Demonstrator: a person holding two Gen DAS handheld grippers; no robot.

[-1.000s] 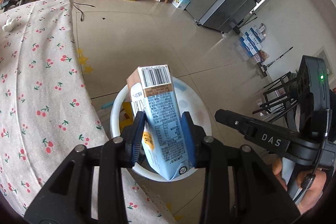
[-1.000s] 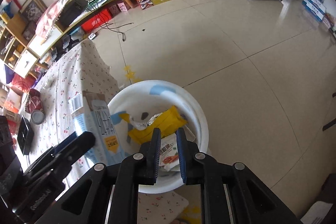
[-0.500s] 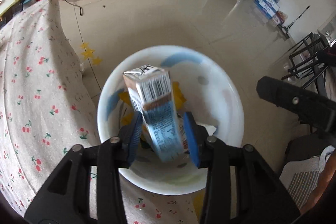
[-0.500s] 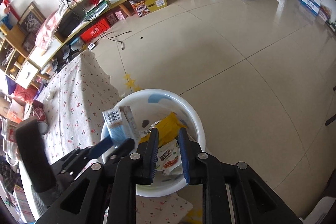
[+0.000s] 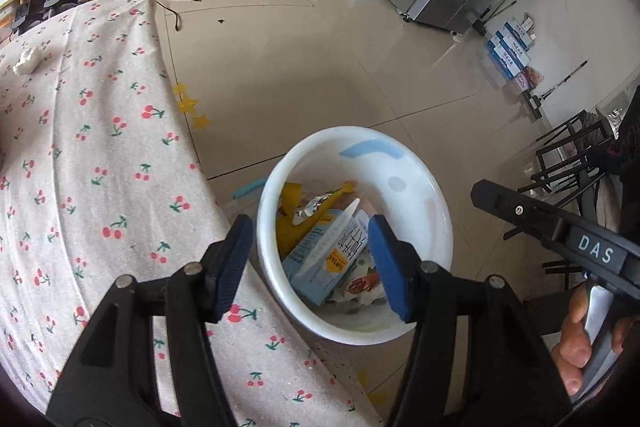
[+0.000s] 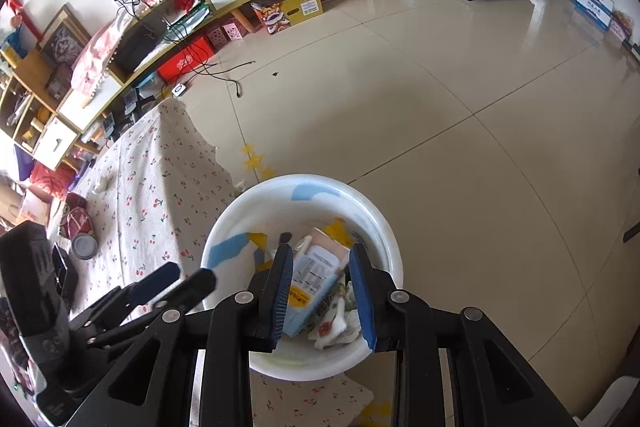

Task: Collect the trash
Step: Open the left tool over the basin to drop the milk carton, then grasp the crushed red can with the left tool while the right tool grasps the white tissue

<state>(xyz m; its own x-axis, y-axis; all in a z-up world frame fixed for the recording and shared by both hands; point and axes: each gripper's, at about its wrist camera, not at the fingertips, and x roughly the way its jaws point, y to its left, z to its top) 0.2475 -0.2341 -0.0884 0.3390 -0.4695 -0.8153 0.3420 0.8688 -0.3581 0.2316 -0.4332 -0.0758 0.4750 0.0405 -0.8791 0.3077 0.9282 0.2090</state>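
Note:
A white round bin [image 5: 436, 211] stands on the floor beside the table edge; it also shows in the right wrist view [image 6: 224, 227]. A light blue milk carton [image 5: 326, 255] lies tilted inside it on yellow and white wrappers [image 5: 290, 217], and shows in the right wrist view [image 6: 310, 283] too. My left gripper [image 5: 310, 265] is open above the bin, jaws wide, holding nothing. My right gripper [image 6: 322, 291] is open above the bin, empty. A crumpled white scrap [image 5: 26, 61] lies far back on the tablecloth.
The table with a cherry-print cloth [image 5: 80, 167] lies left of the bin. On it in the right wrist view are a can [image 6: 84, 247] and a black box [image 6: 64, 275]. Tiled floor [image 6: 440, 115] spreads beyond; shelves and a fridge stand at the back.
My left gripper opened and let the milk carton drop into the bin. My right gripper opened too, and its wrapper now lies in the bin.

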